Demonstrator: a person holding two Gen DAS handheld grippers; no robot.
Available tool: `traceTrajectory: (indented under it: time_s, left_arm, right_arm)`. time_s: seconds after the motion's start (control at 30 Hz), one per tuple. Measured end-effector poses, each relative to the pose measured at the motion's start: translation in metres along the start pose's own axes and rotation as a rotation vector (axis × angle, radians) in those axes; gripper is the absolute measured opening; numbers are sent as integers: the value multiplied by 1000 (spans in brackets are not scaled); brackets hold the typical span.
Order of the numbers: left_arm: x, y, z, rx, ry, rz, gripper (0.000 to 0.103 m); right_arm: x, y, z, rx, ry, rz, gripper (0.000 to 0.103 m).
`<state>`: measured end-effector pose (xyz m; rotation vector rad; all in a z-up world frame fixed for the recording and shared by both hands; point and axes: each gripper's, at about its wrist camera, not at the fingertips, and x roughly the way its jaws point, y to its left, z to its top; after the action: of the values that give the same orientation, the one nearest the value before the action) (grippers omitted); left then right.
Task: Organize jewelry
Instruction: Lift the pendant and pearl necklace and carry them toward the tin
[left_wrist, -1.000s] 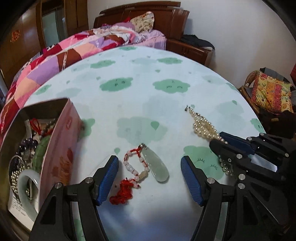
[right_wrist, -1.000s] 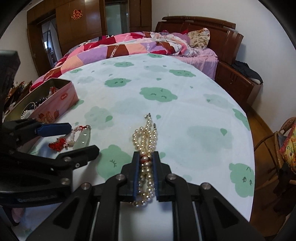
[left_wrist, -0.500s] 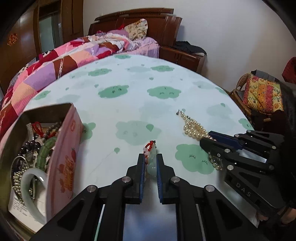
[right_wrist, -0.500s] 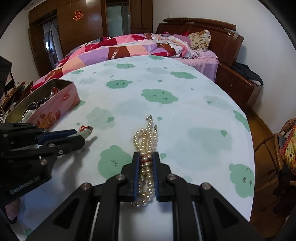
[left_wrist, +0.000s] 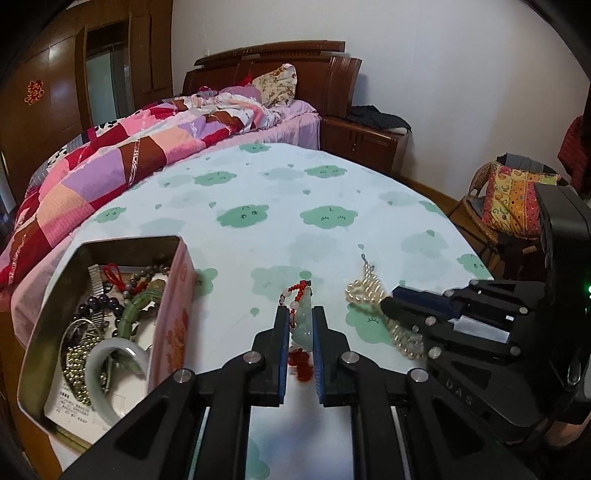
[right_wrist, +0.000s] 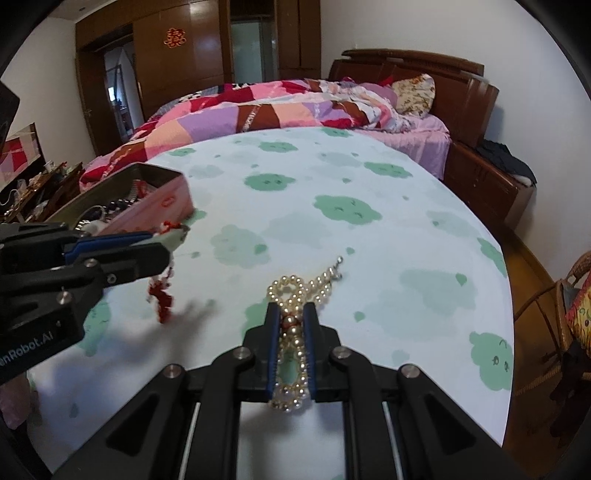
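Observation:
My left gripper (left_wrist: 300, 314) is shut on a pale green jade pendant (left_wrist: 303, 326) strung on red cord and pink beads. It hangs clear of the table, its red tassel (right_wrist: 160, 295) dangling. To the right, my right gripper (right_wrist: 291, 312) is closing its jaws on a pearl necklace (right_wrist: 291, 286), whose strands sit pinched between the pads. The far end of the necklace still rests on the cloud-print tablecloth (right_wrist: 332, 177). An open pink tin (left_wrist: 173, 325) at the left holds several bracelets, beads and a white bangle. From the right wrist view the left gripper (right_wrist: 166, 243) sits just in front of the tin (right_wrist: 159, 201).
The round table's edge curves away at the right and far side. Beyond it stand a bed with a patchwork quilt (left_wrist: 129, 155) and a wooden nightstand (left_wrist: 369, 140). A wicker chair with a bright cushion (left_wrist: 513, 195) sits at the right.
The left gripper's jaws closed on the jade pendant and lifted it off the cloth. The right gripper stayed on the pearls, which have bunched into a loop ahead of its tips.

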<state>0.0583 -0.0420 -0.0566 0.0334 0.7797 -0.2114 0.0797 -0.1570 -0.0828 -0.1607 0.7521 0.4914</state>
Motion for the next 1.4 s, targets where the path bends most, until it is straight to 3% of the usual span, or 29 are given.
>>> traceTrajectory:
  time_s: [0.67,0.77,0.83,0.9,0.93,1.07,1.1,1.13,1.17,1.4]
  left_arm:
    - [-42,21,2,-58,-83,-5,10]
    - [-41,24,1,-70,-85,-5,10]
    - [-39,25,0,-75,-80,-9,10]
    - [-36,26,-1,-75,-74,-12,10]
    - [-35,26,-2,-76,-71,-13,10]
    - [-26,27,-5,-80,-51,-21,10]
    - [-25,27,-5,-81,-47,-22,10]
    - [-25,28,-6,-83,-45,-24,10]
    - [-25,28,-6,-85,-45,-25,10]
    - [-46,33,0,-89,-90,-17,10]
  right_arm:
    - [-28,13,19,-30,-87,-10,4]
    - [-23,6,21,-24,-56,-13,4]
    - [-11,2,18,-18,-15,-19,16]
    - [-1,2,12,-25,31,2,55]
    - [5,3,9,-33,50,-1,56]
    - [23,9,3,-46,118,-20,49]
    - [28,10,3,-54,137,-30,36]
    - [29,9,3,-56,144,-28,33]
    - [28,8,4,-46,139,-26,16]
    - [-1,14,12,-42,65,2,14]
